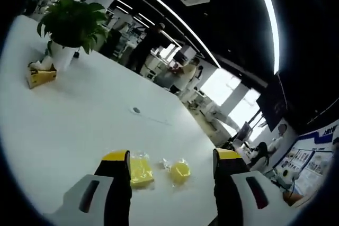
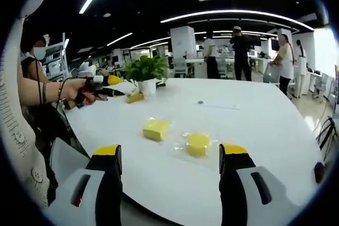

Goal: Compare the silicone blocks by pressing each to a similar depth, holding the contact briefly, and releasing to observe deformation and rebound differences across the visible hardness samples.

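Two yellow silicone blocks lie on the white desk, both grippers held open above it.

In the right gripper view the square block lies flat in clear wrap, its long axis running from the near desk edge toward the potted plant at the far left corner; the round block, a squat disc, sits just beside it to the right, apart from it, also on clear film. Both are matte and bright yellow, and neither shows a dent. The right gripper hangs over the near edge with jaws spread wide and nothing between them. The left gripper shows in a person's hand over the left desk edge. In the left gripper view the left gripper is wide apart and empty, the square block by its left jaw, the round block between the jaws.
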### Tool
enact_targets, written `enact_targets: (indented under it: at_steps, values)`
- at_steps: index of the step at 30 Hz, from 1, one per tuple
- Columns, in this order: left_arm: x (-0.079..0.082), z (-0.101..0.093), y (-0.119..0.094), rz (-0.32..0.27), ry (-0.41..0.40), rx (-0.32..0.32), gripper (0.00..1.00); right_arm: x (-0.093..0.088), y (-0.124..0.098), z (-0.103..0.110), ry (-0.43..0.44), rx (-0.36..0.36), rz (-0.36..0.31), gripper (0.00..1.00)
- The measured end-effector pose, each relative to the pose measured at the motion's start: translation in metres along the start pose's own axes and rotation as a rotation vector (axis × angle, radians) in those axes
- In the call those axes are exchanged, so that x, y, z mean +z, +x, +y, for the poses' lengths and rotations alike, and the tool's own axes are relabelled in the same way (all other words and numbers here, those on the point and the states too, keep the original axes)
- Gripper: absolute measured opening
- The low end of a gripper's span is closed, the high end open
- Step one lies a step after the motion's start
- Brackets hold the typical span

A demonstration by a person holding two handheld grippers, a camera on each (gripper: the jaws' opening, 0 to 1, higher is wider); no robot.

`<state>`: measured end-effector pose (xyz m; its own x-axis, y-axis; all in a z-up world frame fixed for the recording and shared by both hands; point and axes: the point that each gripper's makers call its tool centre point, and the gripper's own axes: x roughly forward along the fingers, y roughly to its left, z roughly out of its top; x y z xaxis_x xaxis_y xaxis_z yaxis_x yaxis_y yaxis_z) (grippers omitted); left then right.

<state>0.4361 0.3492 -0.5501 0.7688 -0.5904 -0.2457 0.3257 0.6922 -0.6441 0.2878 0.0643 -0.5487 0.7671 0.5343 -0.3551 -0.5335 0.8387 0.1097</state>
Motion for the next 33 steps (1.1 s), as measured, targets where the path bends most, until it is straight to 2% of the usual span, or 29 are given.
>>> enact_targets:
  at_steps: [6, 10, 17, 24, 33]
  values:
    - [-0.014, 0.030, 0.029, 0.048, -0.004, 0.024, 0.64, 0.005, 0.009, -0.012, 0.002, -0.027, 0.014, 0.70]
    - [-0.026, 0.047, 0.043, 0.086, -0.043, 0.039, 0.64, 0.003, 0.014, -0.018, -0.001, -0.041, 0.037, 0.70]
    - [-0.043, 0.079, 0.067, 0.098, -0.101, 0.065, 0.66, -0.009, 0.026, -0.021, 0.011, -0.040, 0.098, 0.70]
    - [-0.062, 0.099, 0.087, 0.085, -0.190, 0.071, 0.62, -0.019, 0.034, -0.025, 0.019, -0.046, 0.149, 0.70]
    - [-0.069, 0.118, 0.111, 0.057, -0.232, 0.061, 0.59, -0.025, 0.045, -0.026, 0.017, -0.033, 0.198, 0.70]
